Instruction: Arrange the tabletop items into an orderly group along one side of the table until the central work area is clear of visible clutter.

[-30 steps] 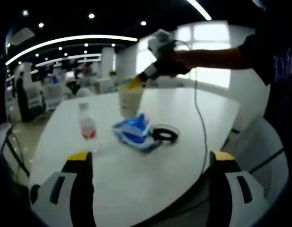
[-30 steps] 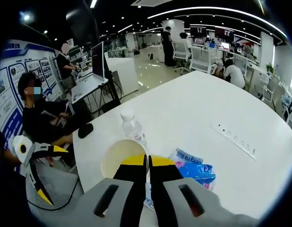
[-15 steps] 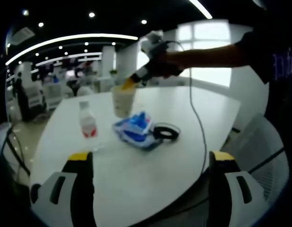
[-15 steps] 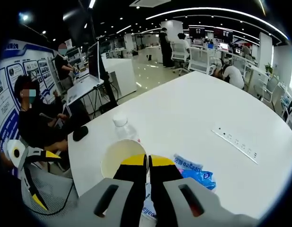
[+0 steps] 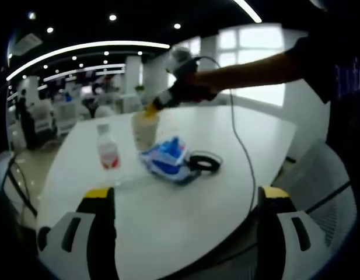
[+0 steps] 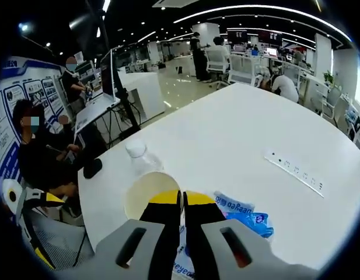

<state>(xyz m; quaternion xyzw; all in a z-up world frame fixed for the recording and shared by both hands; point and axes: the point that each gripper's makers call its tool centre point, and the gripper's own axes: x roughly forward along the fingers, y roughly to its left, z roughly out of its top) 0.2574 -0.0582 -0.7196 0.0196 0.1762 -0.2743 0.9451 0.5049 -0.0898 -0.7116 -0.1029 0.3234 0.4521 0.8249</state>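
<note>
We find the right gripper (image 6: 181, 201) clenched on the rim of the pale paper cup (image 6: 151, 193), lower centre, left gripper (image 5: 182, 195) released (idle), and advise lowering it level beside the clear plastic bottle (image 5: 107, 150).

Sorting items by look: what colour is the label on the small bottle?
Red, on the clear bottle; it shows best in the left gripper view.

Cream paper cup (image 5: 144, 129): upright, open-topped, raised above the white table (image 5: 185, 221). Clear water bottle (image 5: 107, 153): upright, red label. Blue-and-white packet (image 5: 166, 159): crumpled, flat. Black tape roll (image 5: 204, 163): flat, touching the packet.
</note>
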